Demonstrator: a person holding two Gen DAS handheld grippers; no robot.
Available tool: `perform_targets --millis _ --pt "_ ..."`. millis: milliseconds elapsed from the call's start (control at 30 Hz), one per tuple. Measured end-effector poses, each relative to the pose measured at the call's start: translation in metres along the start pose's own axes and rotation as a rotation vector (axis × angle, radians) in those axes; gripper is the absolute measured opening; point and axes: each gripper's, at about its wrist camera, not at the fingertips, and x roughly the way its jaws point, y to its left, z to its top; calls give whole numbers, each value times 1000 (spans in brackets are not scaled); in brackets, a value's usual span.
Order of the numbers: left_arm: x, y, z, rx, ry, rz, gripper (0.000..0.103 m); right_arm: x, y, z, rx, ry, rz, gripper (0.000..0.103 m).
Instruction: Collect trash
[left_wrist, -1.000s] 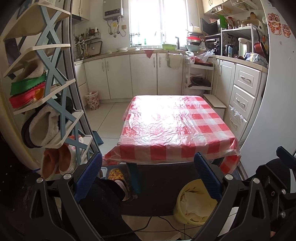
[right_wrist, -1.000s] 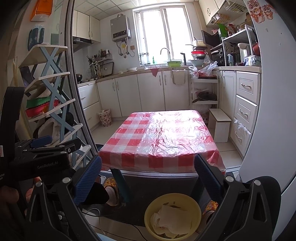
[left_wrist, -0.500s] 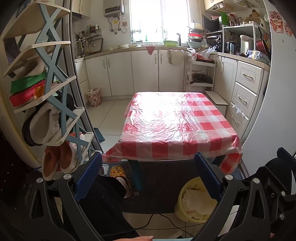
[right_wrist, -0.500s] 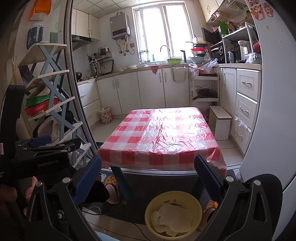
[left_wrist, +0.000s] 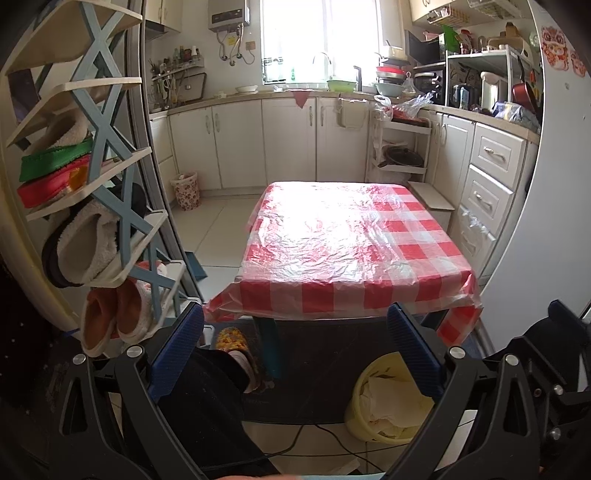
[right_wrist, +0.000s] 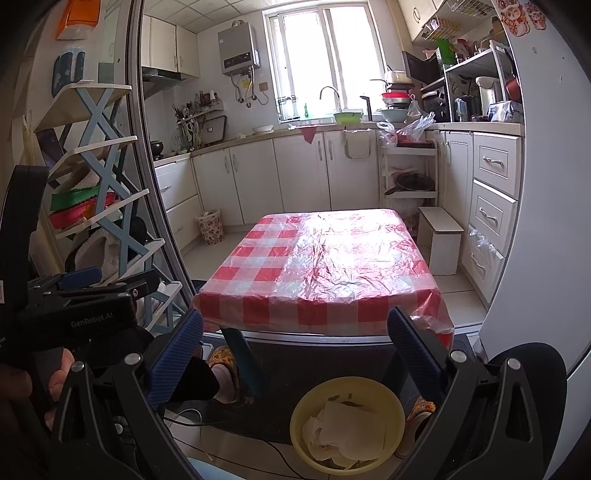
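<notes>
A yellow bin (right_wrist: 347, 422) with crumpled white paper (right_wrist: 349, 430) in it stands on the floor in front of a low table; it also shows in the left wrist view (left_wrist: 388, 406). The table (left_wrist: 351, 236) has a red-and-white checked cloth under clear plastic (right_wrist: 325, 266), with nothing on top. My left gripper (left_wrist: 295, 339) is open and empty, held above the floor before the table's near edge. My right gripper (right_wrist: 295, 343) is open and empty, above the bin. The left gripper's body (right_wrist: 81, 314) shows at the left of the right wrist view.
A shoe rack (left_wrist: 92, 206) with slippers stands at the left. White kitchen cabinets (left_wrist: 280, 140) line the back and right walls. A small patterned basket (left_wrist: 185, 190) and a white step stool (right_wrist: 441, 240) stand on the floor. Cables (left_wrist: 314, 439) lie near the bin. A slippered foot (left_wrist: 236, 345) is under the table.
Both grippers have drawn slightly back and up from the table, so the view shifts a little. Both stay open and empty.
</notes>
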Motion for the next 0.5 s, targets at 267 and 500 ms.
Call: perform_targets --millis 267,500 --pt "-9 -5 -2 33 -66 -1 95 1 0 1 6 8 0 96" --pt "-4 -10 0 44 -36 13 95 3 -1 0 12 13 0 96"
